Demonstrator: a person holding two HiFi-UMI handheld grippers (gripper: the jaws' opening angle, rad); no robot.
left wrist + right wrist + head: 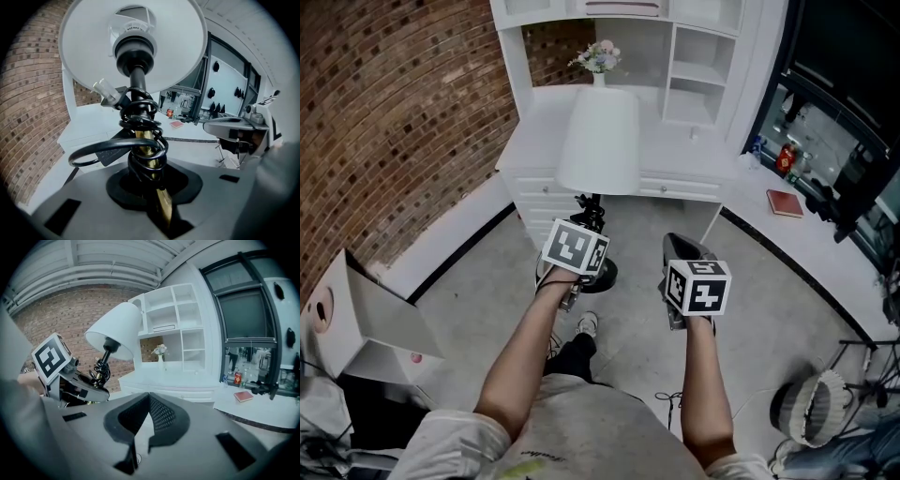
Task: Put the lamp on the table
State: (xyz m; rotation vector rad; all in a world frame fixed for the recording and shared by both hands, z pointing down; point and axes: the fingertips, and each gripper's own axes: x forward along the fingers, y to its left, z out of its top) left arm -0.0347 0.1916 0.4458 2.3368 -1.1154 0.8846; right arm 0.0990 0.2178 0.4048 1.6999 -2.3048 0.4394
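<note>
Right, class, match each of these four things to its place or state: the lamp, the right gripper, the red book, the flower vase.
Things:
1. lamp
2. right gripper
3. red book
4. flower vase

Place or state:
a. stands at the back of the white desk
b. lies on the counter at the right
c. holds nothing
d. gripped by its stem in the left gripper

Pairs: 1-d, 2-c, 3-b, 4-a

Left gripper (151,185) clamps the lamp (600,141); right gripper's (149,401) jaws meet, empty.
</note>
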